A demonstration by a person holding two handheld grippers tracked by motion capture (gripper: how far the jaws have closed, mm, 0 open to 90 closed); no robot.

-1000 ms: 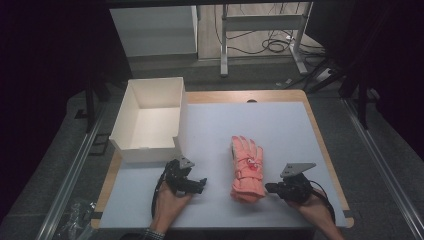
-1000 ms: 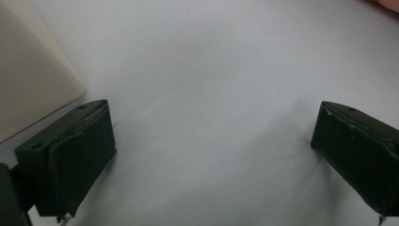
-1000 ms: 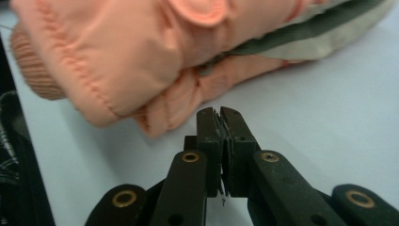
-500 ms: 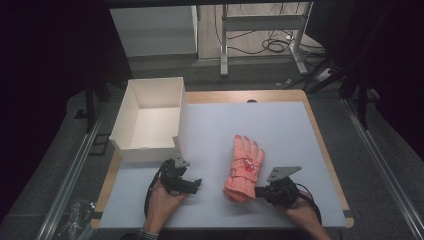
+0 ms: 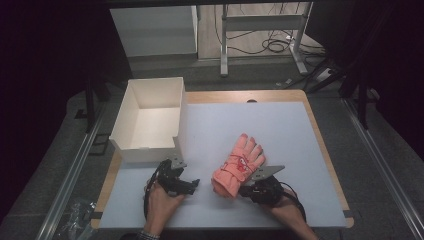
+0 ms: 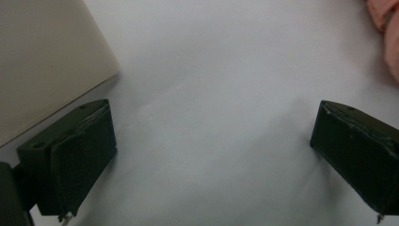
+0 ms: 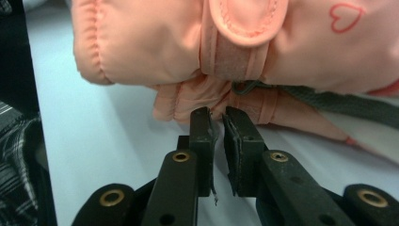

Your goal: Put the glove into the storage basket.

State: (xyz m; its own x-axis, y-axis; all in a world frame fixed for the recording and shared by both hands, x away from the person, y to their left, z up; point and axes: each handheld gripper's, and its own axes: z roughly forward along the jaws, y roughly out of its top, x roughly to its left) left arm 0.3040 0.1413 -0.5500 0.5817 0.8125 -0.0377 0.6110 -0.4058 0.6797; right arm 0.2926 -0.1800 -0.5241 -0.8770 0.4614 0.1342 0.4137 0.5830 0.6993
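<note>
1. High view: the pink glove [image 5: 239, 165] lies on the white table [image 5: 280, 130], right of the box [image 5: 150, 120]; right gripper [image 5: 252, 189] at its cuff, probably to drag it.
2. Left gripper view: left gripper [image 6: 211, 155] jaws spread wide over bare table, ready to help.
3. Right gripper view: jaws nearly closed at the cuff edge; whether they pinch fabric, I cannot tell.

Pink padded glove [image 5: 239, 165] flat on white table, fingers pointing away, cuff nearest.

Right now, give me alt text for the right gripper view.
The right tool, jaws nearly shut, pinches the lower edge of a pink glove lying on a white table. The glove bears a strap tab and a small red heart.
</note>
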